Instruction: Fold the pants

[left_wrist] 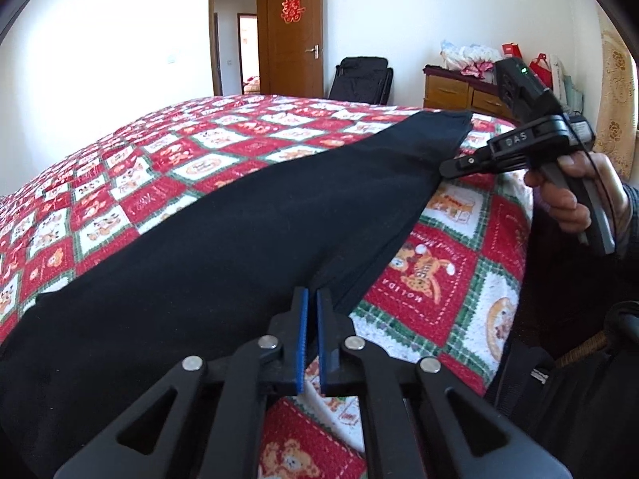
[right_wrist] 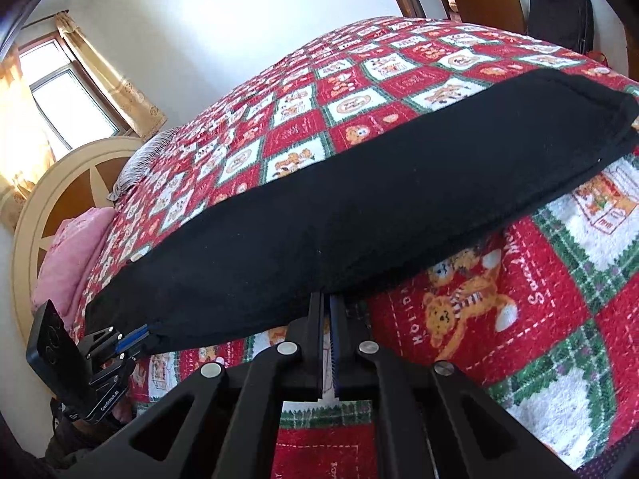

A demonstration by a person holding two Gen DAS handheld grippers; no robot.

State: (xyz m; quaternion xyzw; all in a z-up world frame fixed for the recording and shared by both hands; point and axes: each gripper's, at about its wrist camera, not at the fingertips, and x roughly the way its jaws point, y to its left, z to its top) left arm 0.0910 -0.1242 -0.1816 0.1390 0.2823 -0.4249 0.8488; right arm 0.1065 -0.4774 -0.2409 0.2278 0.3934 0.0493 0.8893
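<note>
Black pants lie stretched in a long band across the red patterned bedspread, near its front edge. My left gripper is shut on the near edge of the pants at one end. My right gripper is shut on the same near edge further along. In the left wrist view the right gripper shows at the far end of the pants, held by a hand. In the right wrist view the left gripper shows at the lower left, clamping the corner of the pants.
The bed takes up most of both views. A brown door, a black bag and a wooden dresser stand beyond it. A headboard, a pink pillow and a curtained window are at the other end.
</note>
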